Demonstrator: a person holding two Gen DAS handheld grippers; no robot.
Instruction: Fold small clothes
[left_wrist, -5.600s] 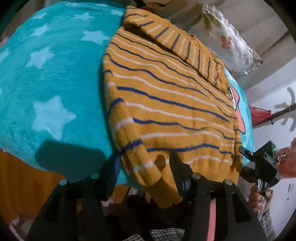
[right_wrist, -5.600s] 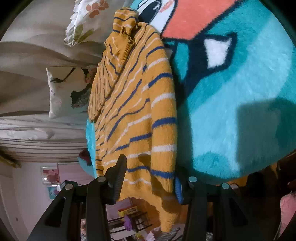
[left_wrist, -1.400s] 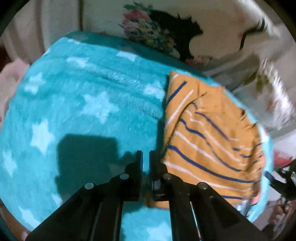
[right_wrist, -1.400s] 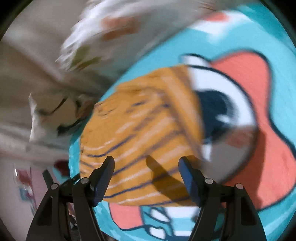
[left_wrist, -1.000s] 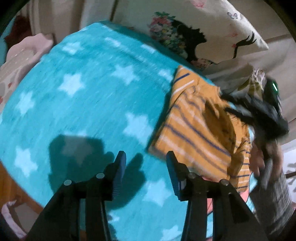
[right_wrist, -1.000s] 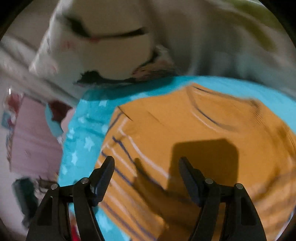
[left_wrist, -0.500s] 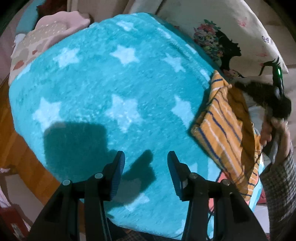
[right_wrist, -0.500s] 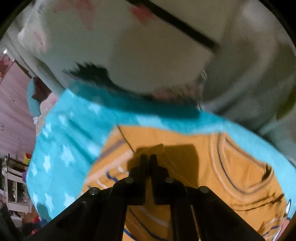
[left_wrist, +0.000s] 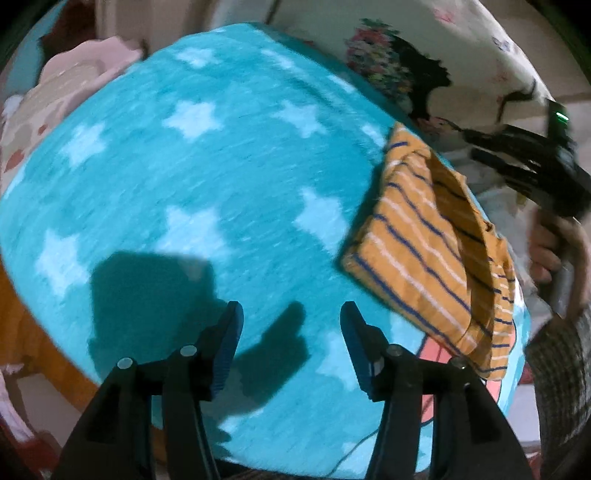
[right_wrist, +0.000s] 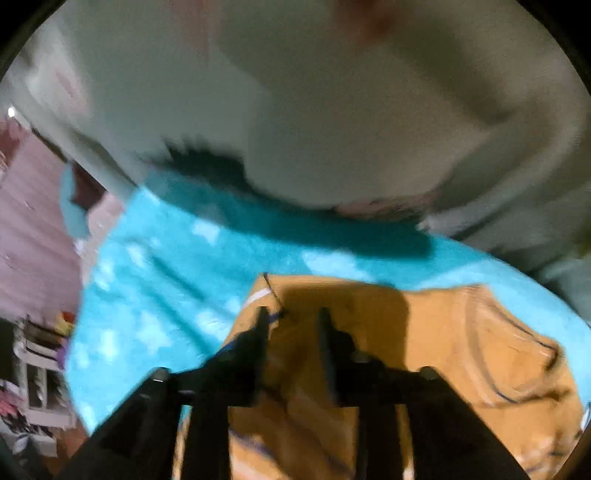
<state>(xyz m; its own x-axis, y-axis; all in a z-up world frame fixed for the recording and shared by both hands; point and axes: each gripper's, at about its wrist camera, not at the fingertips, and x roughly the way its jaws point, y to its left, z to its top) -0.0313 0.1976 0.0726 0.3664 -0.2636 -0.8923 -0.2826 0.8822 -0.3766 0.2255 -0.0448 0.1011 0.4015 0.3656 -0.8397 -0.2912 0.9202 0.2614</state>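
My left camera shows the whole teal star blanket and the folded striped orange sweater near the pillow. My right camera shows only the sweater's far corner, blurred. My left gripper hangs wide and empty; my right gripper stands narrowly parted over that corner.

The bed is covered by a turquoise blanket printed with white stars. A folded orange striped sweater is laid on the blanket near its right edge. Pillows are set at the head, touching the blanket. Pink bedding is seen at the far left corner.
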